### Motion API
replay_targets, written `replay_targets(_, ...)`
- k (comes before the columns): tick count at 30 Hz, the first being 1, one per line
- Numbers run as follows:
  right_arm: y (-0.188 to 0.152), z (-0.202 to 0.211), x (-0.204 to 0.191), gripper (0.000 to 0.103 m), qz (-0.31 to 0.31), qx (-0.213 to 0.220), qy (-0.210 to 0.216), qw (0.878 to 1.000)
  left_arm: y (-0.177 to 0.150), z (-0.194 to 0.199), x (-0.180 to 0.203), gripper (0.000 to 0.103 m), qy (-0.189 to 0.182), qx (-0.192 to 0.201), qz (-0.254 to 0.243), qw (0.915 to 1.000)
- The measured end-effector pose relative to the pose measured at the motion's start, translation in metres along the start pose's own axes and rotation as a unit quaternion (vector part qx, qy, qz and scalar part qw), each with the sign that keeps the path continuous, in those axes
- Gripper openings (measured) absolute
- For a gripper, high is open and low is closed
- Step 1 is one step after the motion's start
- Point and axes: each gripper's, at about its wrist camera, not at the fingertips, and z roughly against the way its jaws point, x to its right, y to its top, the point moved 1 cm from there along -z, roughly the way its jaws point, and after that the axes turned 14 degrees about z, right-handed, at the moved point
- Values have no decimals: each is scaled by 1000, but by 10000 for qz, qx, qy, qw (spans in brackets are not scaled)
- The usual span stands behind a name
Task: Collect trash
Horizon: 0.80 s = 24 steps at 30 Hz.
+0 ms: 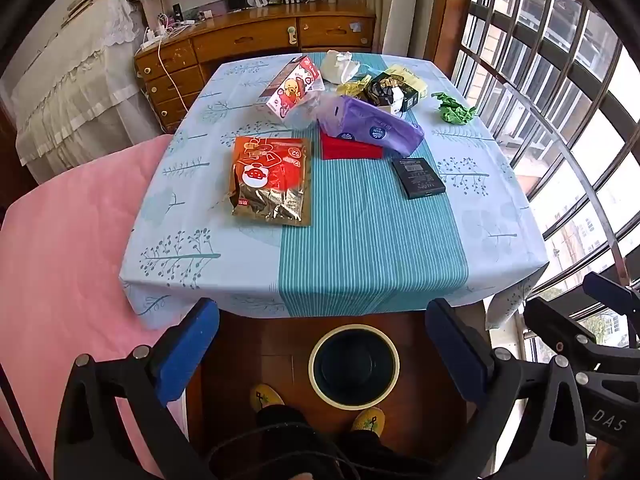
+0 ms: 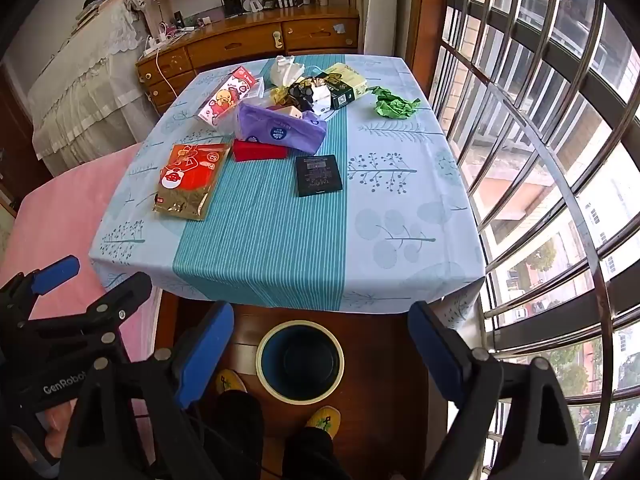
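Note:
Trash lies on the blue-clothed table (image 1: pixel 360 240) (image 2: pixel 400 240): an orange snack bag (image 1: pixel 271 181) (image 2: pixel 190 178), a purple wrapper (image 1: pixel 372 124) (image 2: pixel 280 126) over a red box (image 1: pixel 348 148) (image 2: pixel 260 149), a black flat box (image 1: pixel 418 178) (image 2: pixel 319 175), a cartoon carton (image 1: pixel 294 88) (image 2: pixel 226 96), crumpled green paper (image 1: pixel 454 108) (image 2: pixel 394 104), white tissue (image 1: pixel 338 66) (image 2: pixel 286 70) and black-yellow packaging (image 1: pixel 390 86) (image 2: pixel 332 86). A round bin (image 1: pixel 354 364) (image 2: pixel 300 360) stands on the floor below the near edge. My left gripper (image 1: pixel 322 352) and right gripper (image 2: pixel 320 354) are open, empty, above the bin.
A pink bed (image 1: pixel 68 280) lies left of the table. A barred window (image 1: pixel 560 100) runs along the right. A wooden dresser (image 1: pixel 256 40) stands behind the table. The person's feet in yellow slippers (image 1: pixel 266 398) are beside the bin.

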Motion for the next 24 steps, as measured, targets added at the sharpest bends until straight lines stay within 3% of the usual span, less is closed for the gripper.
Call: replay_targets(24, -5, -9, 4, 89, -61, -72, 181, 9998, -6, -7, 3, 99, -5, -124, 81, 9999)
